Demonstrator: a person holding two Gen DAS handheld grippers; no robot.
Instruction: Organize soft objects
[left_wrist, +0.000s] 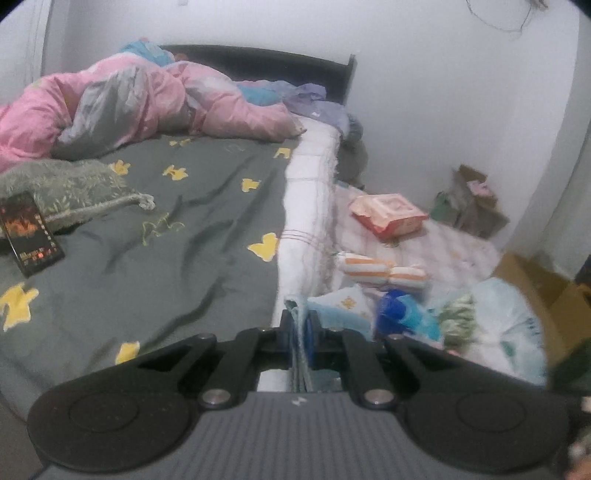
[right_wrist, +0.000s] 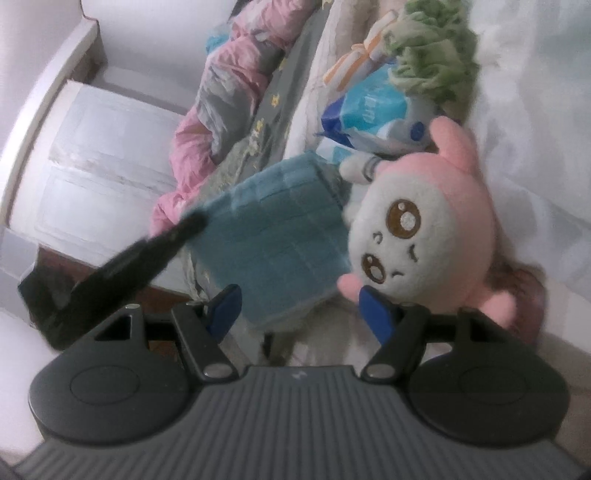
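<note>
Blue cloth (left_wrist: 300, 332): a folded blue towel is pinched edge-on between the pads of the left tool (left_wrist: 299, 325); in the right wrist view its broad waffle-textured face (right_wrist: 273, 236) is seen at centre, lifted clear of the bedding.
Left tool: clamped tight on the towel, only the thin folded edge showing between the pads; in the right wrist view its black body (right_wrist: 122, 273) is seen at 9 o'clock of the towel, blurred.
Right tool (right_wrist: 299, 314): jaws are held moderately wide, nothing between the blue pads; the towel's lower edge lies just beyond the gap.
Pink plush (right_wrist: 421, 236): a pink and white toy with brown eyes is seen at 3 o'clock of the towel, just beside the right-hand pad; whether it touches the pad cannot be told.
Bed (left_wrist: 166, 236): covered by a grey sheet with yellow shapes; a pink quilt (left_wrist: 122, 103) is heaped at 11 o'clock, a grey fluffy cushion (left_wrist: 66, 188) at 9 o'clock.
Soft heap: a striped orange and white roll (left_wrist: 384, 269), a blue packet (left_wrist: 406, 317) and a green knitted piece (left_wrist: 458, 314) are gathered at 3 o'clock of the left tool, beside the mattress edge.
Red pack (left_wrist: 388, 214): lies further off at 1 o'clock, possibly tissues.
</note>
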